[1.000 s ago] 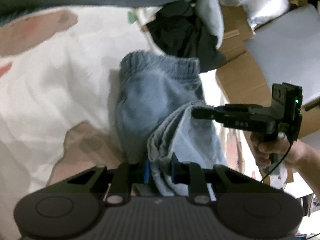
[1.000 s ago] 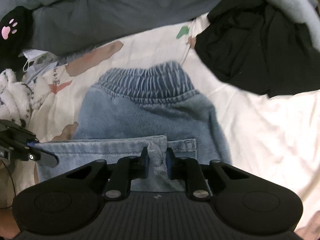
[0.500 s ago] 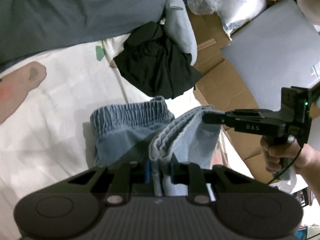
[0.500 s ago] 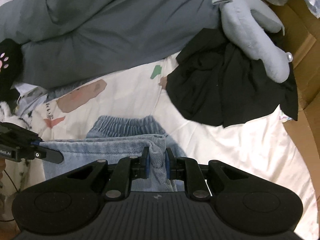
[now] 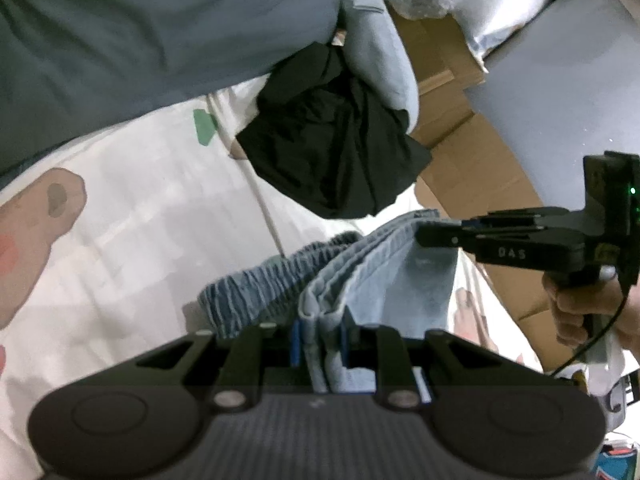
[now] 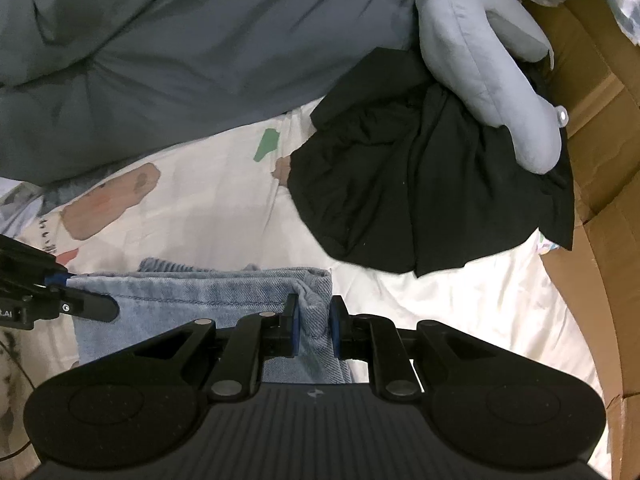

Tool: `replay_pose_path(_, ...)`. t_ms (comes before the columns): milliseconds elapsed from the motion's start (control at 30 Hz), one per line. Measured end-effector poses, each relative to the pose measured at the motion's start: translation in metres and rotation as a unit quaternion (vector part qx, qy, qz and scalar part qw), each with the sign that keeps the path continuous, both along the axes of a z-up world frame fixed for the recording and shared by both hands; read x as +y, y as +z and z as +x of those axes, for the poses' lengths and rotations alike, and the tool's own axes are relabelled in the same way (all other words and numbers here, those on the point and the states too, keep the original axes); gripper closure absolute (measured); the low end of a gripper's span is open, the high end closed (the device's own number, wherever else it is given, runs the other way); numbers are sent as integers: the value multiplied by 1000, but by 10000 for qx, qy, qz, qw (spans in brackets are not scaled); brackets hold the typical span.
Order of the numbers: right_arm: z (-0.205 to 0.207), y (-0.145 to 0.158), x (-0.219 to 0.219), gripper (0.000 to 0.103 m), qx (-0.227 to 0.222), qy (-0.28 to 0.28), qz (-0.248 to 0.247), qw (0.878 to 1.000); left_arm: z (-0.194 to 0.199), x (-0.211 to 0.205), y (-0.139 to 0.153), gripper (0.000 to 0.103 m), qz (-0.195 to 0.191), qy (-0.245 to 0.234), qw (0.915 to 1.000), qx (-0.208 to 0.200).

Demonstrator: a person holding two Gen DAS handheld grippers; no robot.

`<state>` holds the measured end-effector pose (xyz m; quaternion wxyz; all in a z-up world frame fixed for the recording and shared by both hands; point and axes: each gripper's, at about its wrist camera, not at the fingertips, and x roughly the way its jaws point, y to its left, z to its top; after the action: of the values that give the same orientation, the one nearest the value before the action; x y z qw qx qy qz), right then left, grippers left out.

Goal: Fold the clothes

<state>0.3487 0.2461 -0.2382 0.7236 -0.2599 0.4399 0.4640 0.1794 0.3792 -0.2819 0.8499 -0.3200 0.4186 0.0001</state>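
Between the blue pads of the left gripper (image 5: 320, 338) a folded edge of the denim shorts (image 5: 384, 280) is pinched, several layers thick; the right gripper (image 6: 311, 326) is likewise clenched on a bunched corner of the same shorts (image 6: 208, 292), so the garment hangs stretched between the two, its upper hem running almost straight from one to the other; the ribbed elastic waistband (image 5: 272, 280) shows just behind the held fold, low against the bed sheet (image 5: 140, 220). In the left view the right gripper (image 5: 436, 236) reaches in from the side, gripped by a hand (image 5: 572, 312) with a thin cable trailing below it; in the right view the tip of the left gripper (image 6: 60, 280) shows at the edge, its pads on the far corner of the denim. The sheet is white with pale brown and green printed shapes. Beyond the shorts lies a crumpled black garment (image 6: 420, 184), apart from the denim; a grey stuffed toy (image 6: 488, 64) (long and padded) rests across its top; a dark grey-blue duvet (image 6: 180, 48) fills the far side of the bed; brown cardboard (image 5: 472, 160) stands along the side, beside the black garment.
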Motion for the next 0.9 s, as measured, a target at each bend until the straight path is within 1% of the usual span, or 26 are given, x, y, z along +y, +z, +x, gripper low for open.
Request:
replay_pose_path(167, 6, -15, 12, 88, -37, -162, -163, 9997, 11, 2, -8, 84, 100, -11, 9999, 89)
replay_pose_path(300, 9, -25, 20, 88, -32, -218, -202, 9996, 16, 14, -27, 84, 36, 140, 9996, 231)
replay_pose_path(467, 12, -38, 31, 87, -76, -231, -219, 9995, 23, 22, -47, 83, 27, 189, 9995, 271)
replay_pose_path(567, 16, -50, 35, 84, -112, -333, -264, 9990, 26, 25, -60, 82, -18, 218, 9992, 330)
replay_pose_path(633, 20, -63, 38, 83, -155, -514, -406, 9977, 26, 28, -67, 81, -97, 289, 9988, 375)
replay_pose_path(667, 23, -67, 36, 82, -159, -609, -435, 9971, 26, 29, -66, 81, -112, 285, 9988, 385)
replay_pose_path(733, 29, -70, 28, 82, -120, -765, -347, 9964, 26, 28, -56, 79, -72, 226, 9991, 361)
replay_pose_path(800, 33, -70, 20, 78, -96, -935, -247, 9953, 24, 26, -44, 76, 15, 186, 9993, 332)
replay_pose_path(833, 33, -65, 15, 78, -101, -1022, -171, 9946, 22, 24, -38, 69, 138, 190, 9991, 353)
replay_pose_path(867, 32, -60, 10, 78, -93, -1070, -73, 9942, 21, 23, -32, 64, 260, 194, 9988, 374)
replay_pose_path(900, 29, -54, 5, 77, -89, -1094, 32, 9940, 20, 21, -25, 64, 363, 197, 9984, 390)
